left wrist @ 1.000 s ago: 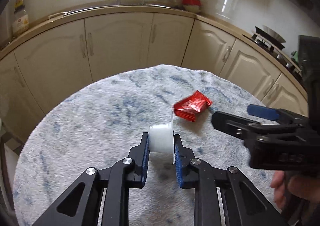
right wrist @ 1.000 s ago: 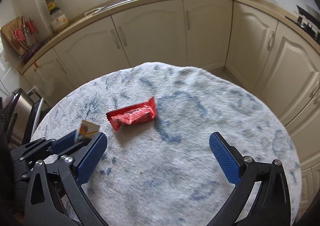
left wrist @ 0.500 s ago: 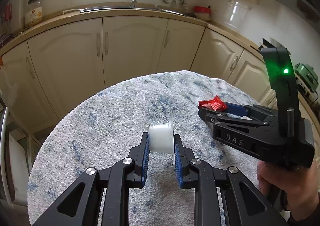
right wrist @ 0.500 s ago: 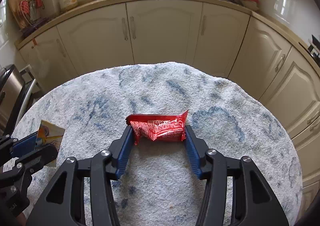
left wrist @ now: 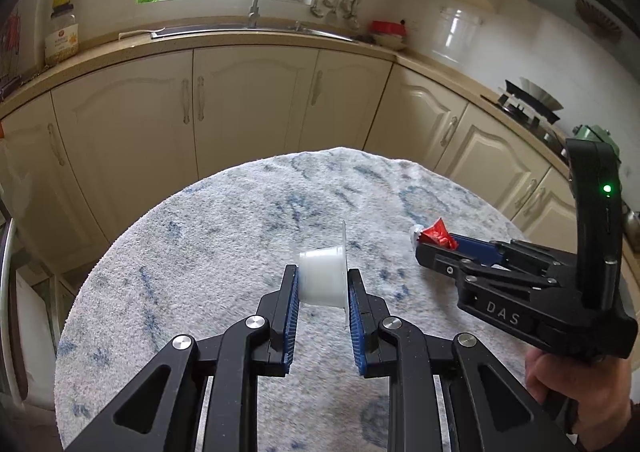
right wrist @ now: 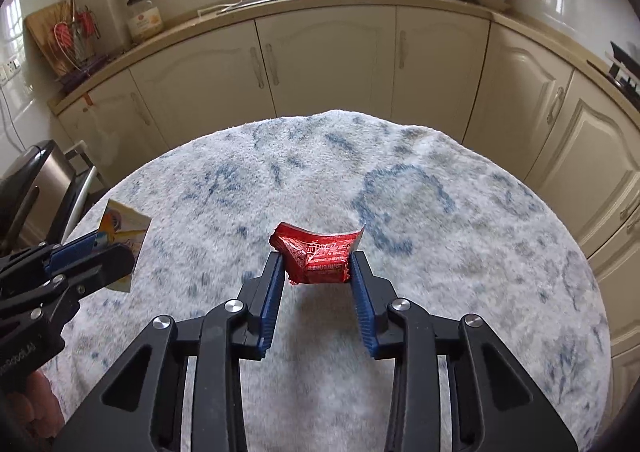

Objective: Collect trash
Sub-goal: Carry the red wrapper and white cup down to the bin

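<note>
Since the job was collecting trash, both tongs already had something, so neither piece lay loose on the desk. Nearest in the left wrist view, the left tongs [left wrist: 322,290] were clamped narrow on a small white plastic cup [left wrist: 323,279] turned on its side, squeezed base-to-rim, probably the easiest way to pinch it. Over at 3 o'clock the right tongs [right wrist: 316,272] had just been closing and now pinched the red wrapper [right wrist: 318,254], buckling it between the pads. Both pieces looked raised off the round fuzzy desk [right wrist: 440,272]. Out at 9 o'clock in the right view sat a steel bin [right wrist: 38,176], my guess for the drop spot.
</note>
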A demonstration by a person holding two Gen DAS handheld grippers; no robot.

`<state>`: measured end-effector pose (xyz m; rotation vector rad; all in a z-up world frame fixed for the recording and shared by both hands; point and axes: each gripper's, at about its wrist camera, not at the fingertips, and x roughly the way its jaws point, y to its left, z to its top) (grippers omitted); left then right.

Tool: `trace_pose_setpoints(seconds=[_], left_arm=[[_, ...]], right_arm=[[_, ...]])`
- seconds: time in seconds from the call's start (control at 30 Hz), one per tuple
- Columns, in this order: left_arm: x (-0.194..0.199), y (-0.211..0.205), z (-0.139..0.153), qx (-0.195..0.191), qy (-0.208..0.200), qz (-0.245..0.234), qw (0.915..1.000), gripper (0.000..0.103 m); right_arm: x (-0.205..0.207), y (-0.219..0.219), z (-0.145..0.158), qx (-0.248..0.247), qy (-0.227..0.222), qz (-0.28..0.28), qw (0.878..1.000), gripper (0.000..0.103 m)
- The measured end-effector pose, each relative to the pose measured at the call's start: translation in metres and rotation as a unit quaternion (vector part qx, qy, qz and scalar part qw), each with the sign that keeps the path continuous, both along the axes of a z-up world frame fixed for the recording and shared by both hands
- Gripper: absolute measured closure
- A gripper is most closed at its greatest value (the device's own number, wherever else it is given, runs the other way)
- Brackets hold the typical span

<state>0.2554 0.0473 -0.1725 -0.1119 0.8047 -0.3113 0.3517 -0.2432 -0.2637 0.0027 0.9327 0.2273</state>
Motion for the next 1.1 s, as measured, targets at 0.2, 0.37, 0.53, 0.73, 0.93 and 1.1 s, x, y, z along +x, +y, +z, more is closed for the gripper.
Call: trace_pose_setpoints(seconds=[0.2, 0.37, 0.53, 0.73, 0.93, 1.1], left_arm=[[-0.024, -0.023, 0.012, 0.001, -0.011, -0.018, 0.9998, 0.085], [-0.047, -0.051, 0.031, -0.002, -0.032, -0.043, 0.9985, 0.085], [-0.071, -0.088, 0.050, -0.009, -0.050, -0.078, 0.9957, 0.084], [-0.103, -0.143, 0.074, -0.018, -0.072, -0.127, 0.9891, 0.084], [-0.138, -0.219, 0.090, -0.025, -0.083, -0.198, 0.9764, 0.084], [-0.168, -0.293, 0.090, -0.029, -0.076, -0.263, 0.9614, 0.084]], right_arm=[[-0.041, -0.017, 0.027, 0.006, -0.033, -0.005, 0.999, 0.069], [-0.076, -0.041, 0.052, 0.012, -0.060, -0.022, 0.998, 0.069], [-0.115, -0.075, 0.077, 0.017, -0.087, -0.047, 0.995, 0.069], [-0.170, -0.130, 0.108, 0.020, -0.120, -0.093, 0.988, 0.069], [-0.235, -0.202, 0.128, 0.013, -0.143, -0.165, 0.976, 0.069], [-0.292, -0.270, 0.127, 0.004, -0.139, -0.235, 0.962, 0.069]])
